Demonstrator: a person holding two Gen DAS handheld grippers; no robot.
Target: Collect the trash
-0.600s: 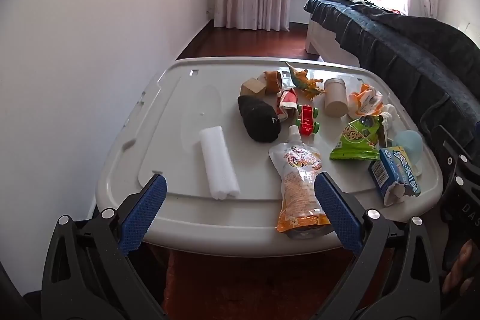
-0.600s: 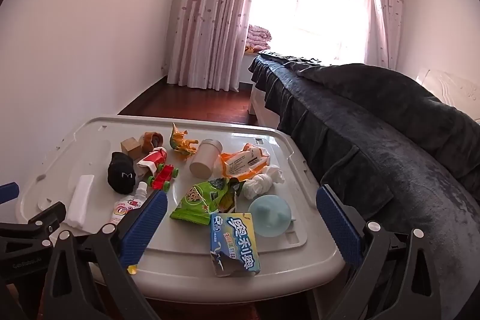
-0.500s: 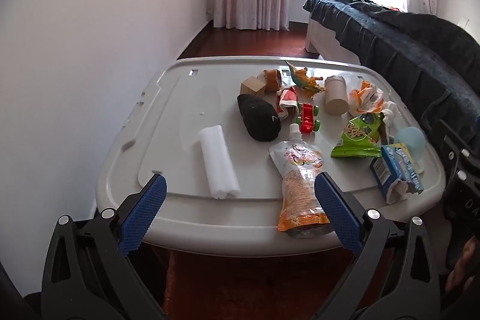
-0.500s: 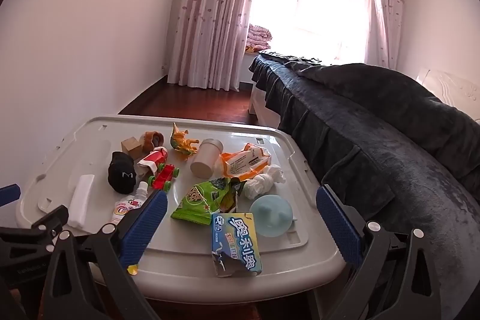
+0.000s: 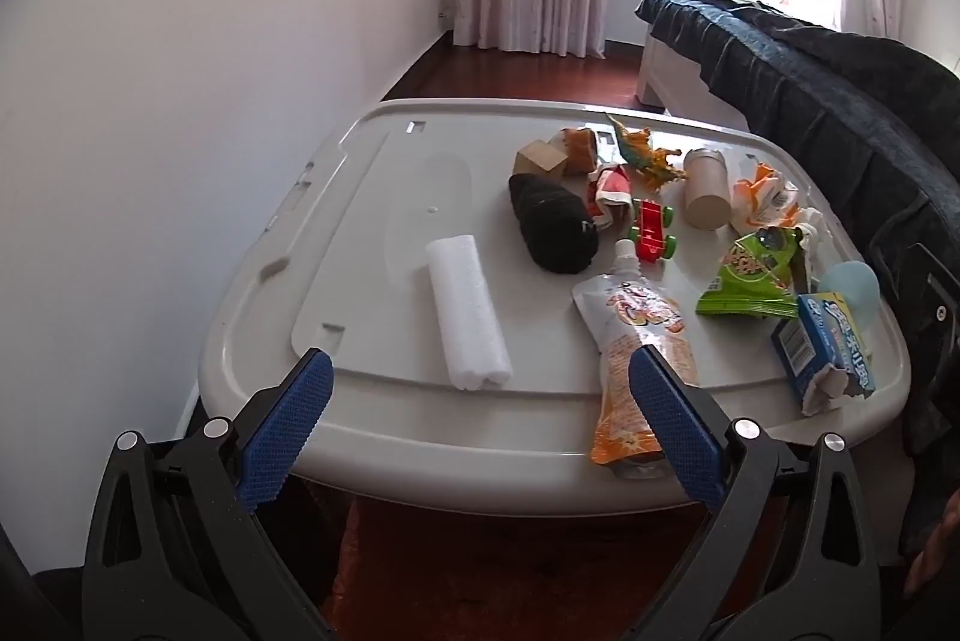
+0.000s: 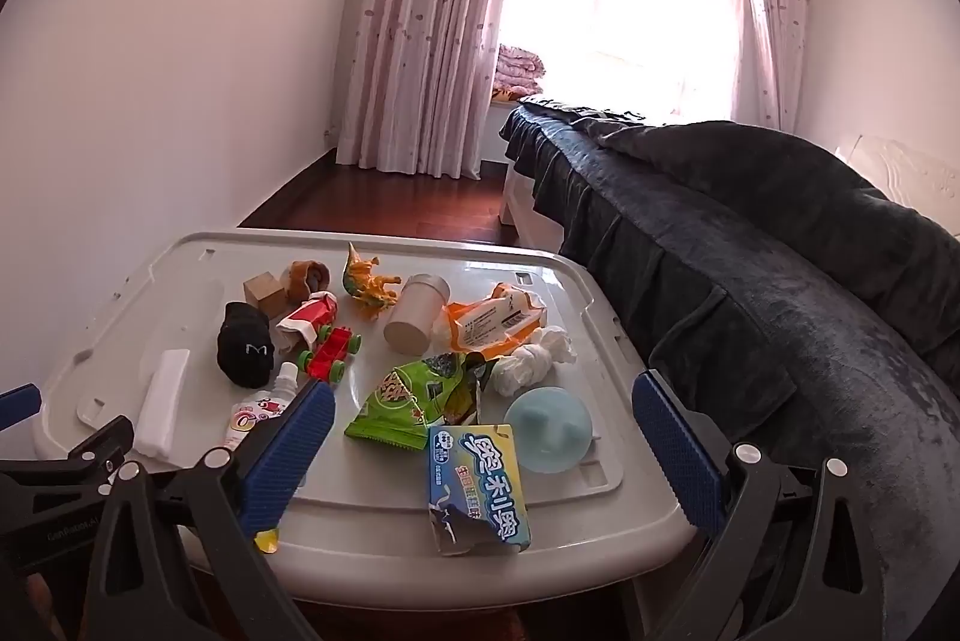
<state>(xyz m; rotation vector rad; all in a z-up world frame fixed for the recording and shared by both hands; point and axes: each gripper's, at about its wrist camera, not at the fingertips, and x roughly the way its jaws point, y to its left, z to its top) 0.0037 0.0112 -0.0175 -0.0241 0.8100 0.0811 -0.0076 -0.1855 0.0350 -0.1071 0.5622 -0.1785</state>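
Observation:
A grey plastic lid (image 5: 372, 197) serves as a table and carries trash and toys. Trash on it: an orange drink pouch (image 5: 642, 341) at the near edge, a green snack bag (image 5: 750, 275), a torn blue carton (image 6: 477, 491), an orange wrapper (image 6: 492, 323), crumpled tissue (image 6: 534, 362) and a white foam roll (image 5: 468, 311). My left gripper (image 5: 480, 431) is open and empty at the lid's near edge, between the foam roll and the pouch. My right gripper (image 6: 480, 455) is open and empty, over the blue carton.
Toys lie among the trash: a black cap (image 5: 552, 221), a red toy car (image 5: 651, 230), an orange dinosaur (image 6: 366, 284), a wooden block (image 5: 540, 158), a beige cup (image 6: 414, 320) and a light blue bowl (image 6: 549, 437). A dark-covered bed (image 6: 780, 251) runs along the right. A wall stands left.
Both grippers have drifted slightly; the lid and its items sit a little differently in each view. Nothing on the lid has moved, and both grippers stay open.

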